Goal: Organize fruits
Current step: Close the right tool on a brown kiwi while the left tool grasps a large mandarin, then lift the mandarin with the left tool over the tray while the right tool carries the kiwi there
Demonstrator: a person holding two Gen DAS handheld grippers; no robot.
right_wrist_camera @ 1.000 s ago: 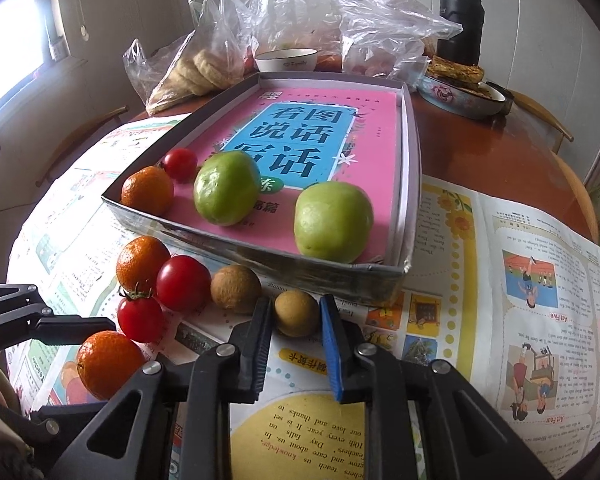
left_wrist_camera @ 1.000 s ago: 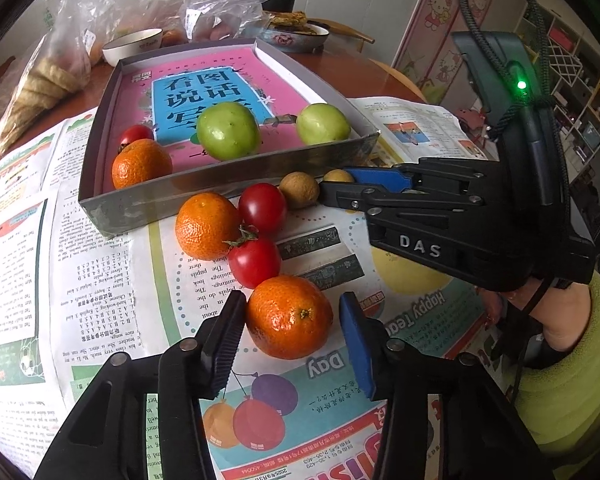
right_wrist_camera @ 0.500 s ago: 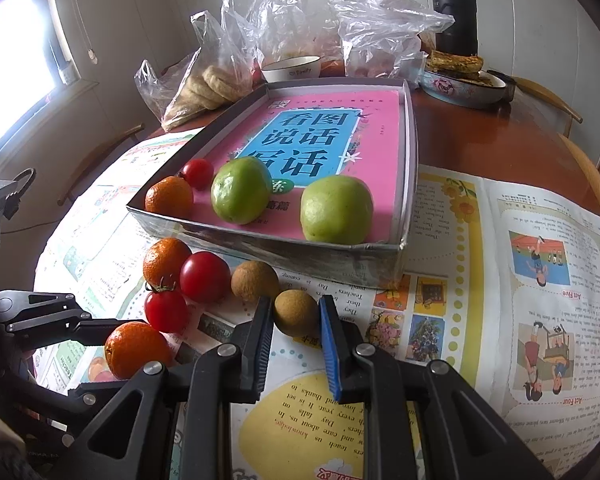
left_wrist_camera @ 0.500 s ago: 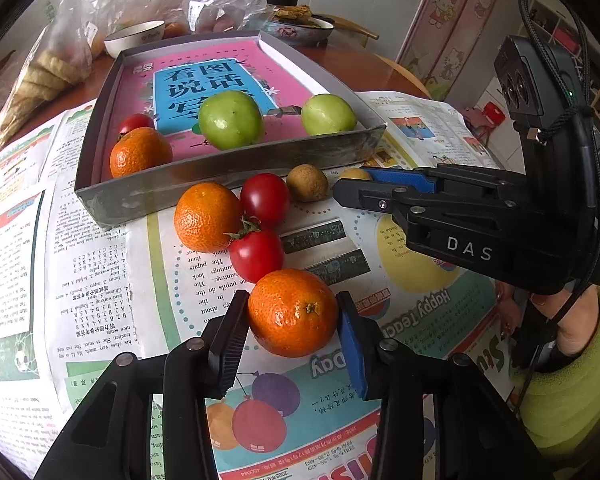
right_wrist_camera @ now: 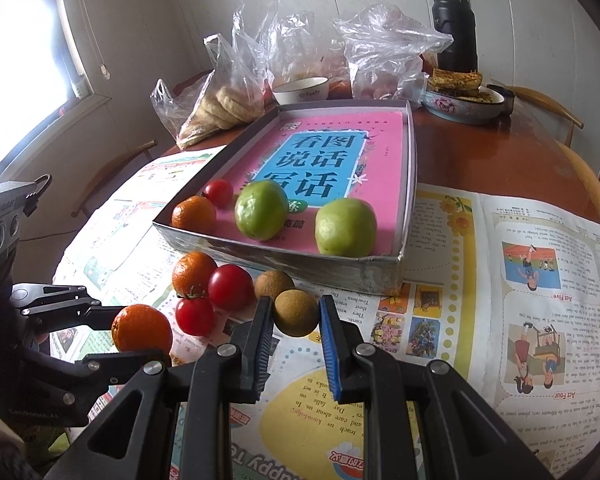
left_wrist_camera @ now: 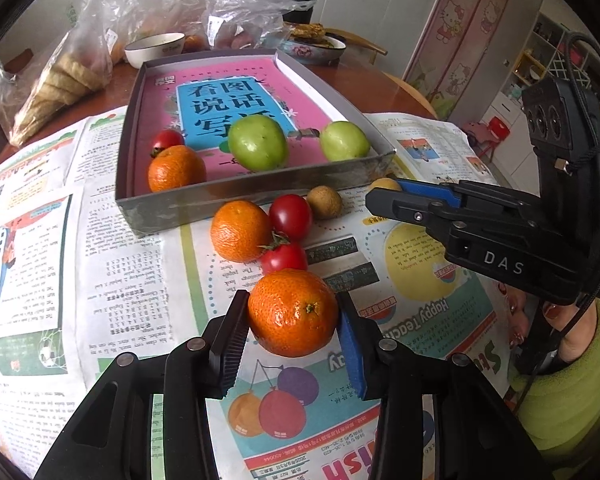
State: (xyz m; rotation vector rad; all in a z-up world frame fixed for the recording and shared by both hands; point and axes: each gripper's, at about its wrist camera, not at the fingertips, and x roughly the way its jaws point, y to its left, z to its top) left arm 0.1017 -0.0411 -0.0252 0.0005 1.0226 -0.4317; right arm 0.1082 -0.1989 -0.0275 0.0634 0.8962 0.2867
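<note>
My left gripper [left_wrist_camera: 293, 305] is shut on an orange [left_wrist_camera: 288, 320] just over the newspaper. The right gripper [right_wrist_camera: 294, 309] is shut on a small brown round fruit [right_wrist_camera: 296, 316], held a little above the paper near the tray's front wall. The grey tray [left_wrist_camera: 220, 200] has a pink book as its floor and holds a cherry tomato [left_wrist_camera: 167, 139], an orange [left_wrist_camera: 176, 168] and two green fruits [left_wrist_camera: 258, 142] [left_wrist_camera: 344, 141]. Loose in front of it lie another orange [left_wrist_camera: 240, 230], two tomatoes [left_wrist_camera: 290, 216] [left_wrist_camera: 284, 256] and a second brown fruit [left_wrist_camera: 324, 202].
Newspaper sheets [right_wrist_camera: 520, 280] cover the near side of the round wooden table [right_wrist_camera: 500, 148]. Behind the tray stand plastic bags of food [right_wrist_camera: 228, 100], a white bowl [right_wrist_camera: 300, 90], a dish of food [right_wrist_camera: 464, 96] and a black flask [right_wrist_camera: 454, 28]. A green sleeve [left_wrist_camera: 572, 392] shows at the right.
The left jaws closed the small gaps and now press on the orange. The right gripper rose slightly with the brown fruit still clamped.
</note>
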